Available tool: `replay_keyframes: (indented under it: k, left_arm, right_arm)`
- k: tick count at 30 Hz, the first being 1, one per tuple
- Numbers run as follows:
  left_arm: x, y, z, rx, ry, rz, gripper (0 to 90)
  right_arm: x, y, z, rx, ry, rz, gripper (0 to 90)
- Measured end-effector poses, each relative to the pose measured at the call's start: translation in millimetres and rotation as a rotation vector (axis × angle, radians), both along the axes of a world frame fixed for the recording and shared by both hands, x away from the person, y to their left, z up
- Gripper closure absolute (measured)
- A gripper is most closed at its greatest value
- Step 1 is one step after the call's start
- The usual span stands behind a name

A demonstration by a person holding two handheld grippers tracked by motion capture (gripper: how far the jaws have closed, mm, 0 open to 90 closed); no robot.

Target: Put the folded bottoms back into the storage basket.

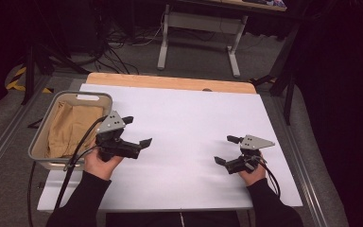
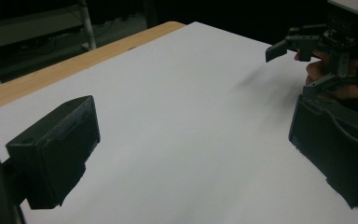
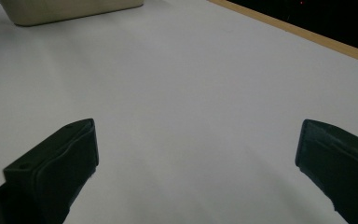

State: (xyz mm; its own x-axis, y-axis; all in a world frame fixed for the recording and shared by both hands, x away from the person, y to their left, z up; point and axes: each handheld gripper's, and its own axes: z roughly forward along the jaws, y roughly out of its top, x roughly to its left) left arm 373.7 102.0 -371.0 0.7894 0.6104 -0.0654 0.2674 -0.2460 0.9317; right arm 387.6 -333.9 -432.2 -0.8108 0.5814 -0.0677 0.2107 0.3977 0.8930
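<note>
The left claw hovers over the white surface just beside the near-left basket, its jaws spread wide and holding nothing. The right claw hangs low near the surface's right edge, its jaws likewise spread and empty. The two point toward each other across a bare stretch of white; in the left gripper view the right claw shows at the far right with a hand behind it.

The basket is the thing nearest to hand. It sits at the left edge of the surface, partly overhanging it, pale grey with a handle slot in its far wall and a tan cloth crumpled inside. In the right gripper view its base shows at the top left, well apart from that claw's jaws.

The likely trouble lies with the basket's footing. Since it overhangs the left edge, a sideways nudge from the left claw or its trailing cable, which lies across the near rim, could push it further off or tip it. Reaching in for the cloth, a jaw could catch the rim and drag the basket along. The cloth is limp and bunched, so a shallow pinch may take just one fold and slip.
</note>
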Motion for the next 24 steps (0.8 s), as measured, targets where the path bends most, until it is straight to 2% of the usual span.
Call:
replay_keyframes:
  k: [5, 8, 13, 16, 19, 22, 24]
  left_arm:
    - [4.8, -13.1, -18.7, -0.005, 0.014, -0.017, 2.7]
    - [7.4, -21.1, -31.3, -0.013, 0.031, -0.054, 2.3]
    - [9.5, -28.5, -47.8, -0.023, 0.031, -0.068, 1.4]
    - [10.3, -34.1, -58.7, 0.023, 0.019, -0.048, 1.4]
    - [14.0, -37.2, -68.8, 0.012, 0.049, -0.058, 1.3]
    - [15.6, -40.8, -76.2, 0.020, 0.048, -0.062, 0.9]
    - [16.7, -42.9, -79.8, 0.020, 0.074, -0.074, 0.9]
  right_arm:
    - [-0.3, -0.2, 0.2, 0.007, 0.004, 0.007, 0.0]
    - [-0.7, -0.7, 0.5, 0.012, 0.001, 0.012, 0.0]
    - [-0.7, -0.5, 0.4, 0.012, 0.000, 0.010, 0.0]
    - [-0.8, -0.2, 0.4, 0.012, -0.004, 0.013, 0.0]
    - [-1.1, -0.3, 0.6, 0.015, -0.002, 0.015, 0.0]
    - [-1.3, -0.3, 0.8, 0.013, -0.005, 0.018, 0.0]
    - [-2.0, -0.3, 1.1, 0.014, -0.006, 0.019, 0.0]
